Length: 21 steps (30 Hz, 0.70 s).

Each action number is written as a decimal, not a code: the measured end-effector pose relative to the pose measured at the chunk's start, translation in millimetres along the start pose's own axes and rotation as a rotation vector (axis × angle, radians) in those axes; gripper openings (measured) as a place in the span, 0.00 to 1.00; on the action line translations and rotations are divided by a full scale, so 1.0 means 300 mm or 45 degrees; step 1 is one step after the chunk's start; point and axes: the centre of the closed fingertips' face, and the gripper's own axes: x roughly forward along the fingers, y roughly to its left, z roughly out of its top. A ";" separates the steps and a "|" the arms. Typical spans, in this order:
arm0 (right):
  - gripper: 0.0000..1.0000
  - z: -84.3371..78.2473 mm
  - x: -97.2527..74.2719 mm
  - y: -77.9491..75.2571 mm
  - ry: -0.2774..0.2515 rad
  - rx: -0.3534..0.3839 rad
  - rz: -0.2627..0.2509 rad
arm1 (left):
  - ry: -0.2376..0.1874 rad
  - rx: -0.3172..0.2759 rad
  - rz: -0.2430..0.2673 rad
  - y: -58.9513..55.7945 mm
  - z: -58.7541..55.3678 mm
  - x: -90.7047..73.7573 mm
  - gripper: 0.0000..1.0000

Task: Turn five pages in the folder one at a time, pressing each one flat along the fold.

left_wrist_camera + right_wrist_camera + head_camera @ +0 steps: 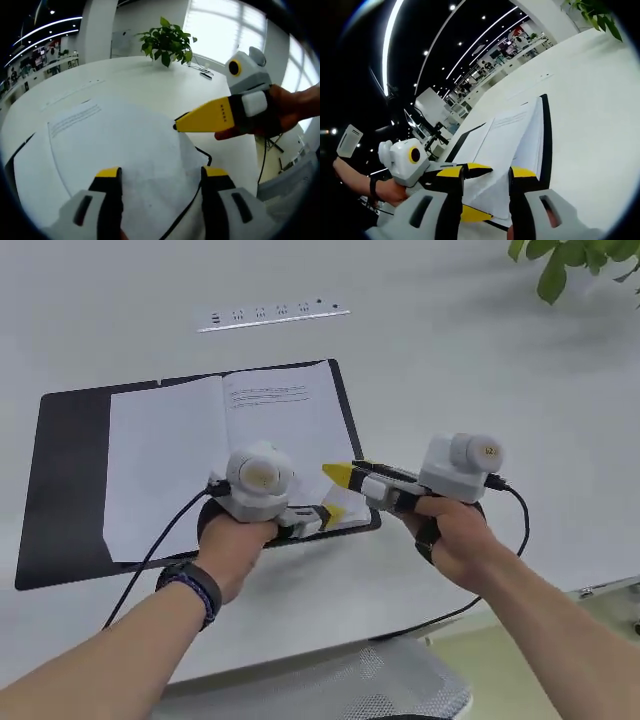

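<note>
Black folder: open flat on white table, right in front of us, white top page on its right half.
Left gripper: jaws spread, holding nothing, at the page's near corner.
Right gripper: jaws parted, empty, tips at that page's outer edge.
Risk: we pinch two sheets at once, or crease the corner if we close off-edge; folder could slide, nothing pins it.

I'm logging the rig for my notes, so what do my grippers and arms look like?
The left gripper and right gripper have pale grey bodies, black jaws tipped yellow, and black cables. A dark watch band is on the left wrist; forearms are bare.
</note>
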 end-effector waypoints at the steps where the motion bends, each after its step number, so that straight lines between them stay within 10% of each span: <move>1: 0.29 -0.002 0.000 0.001 0.000 0.006 0.000 | 0.002 -0.002 0.003 0.000 -0.005 -0.011 0.65; 9: 0.04 -0.021 -0.010 0.006 -0.016 0.018 -0.022 | -0.011 -0.017 0.048 0.003 -0.034 -0.102 0.69; 21: 0.00 -0.021 0.004 0.043 -0.025 0.006 -0.058 | -0.063 -0.087 0.159 0.083 -0.050 -0.246 0.74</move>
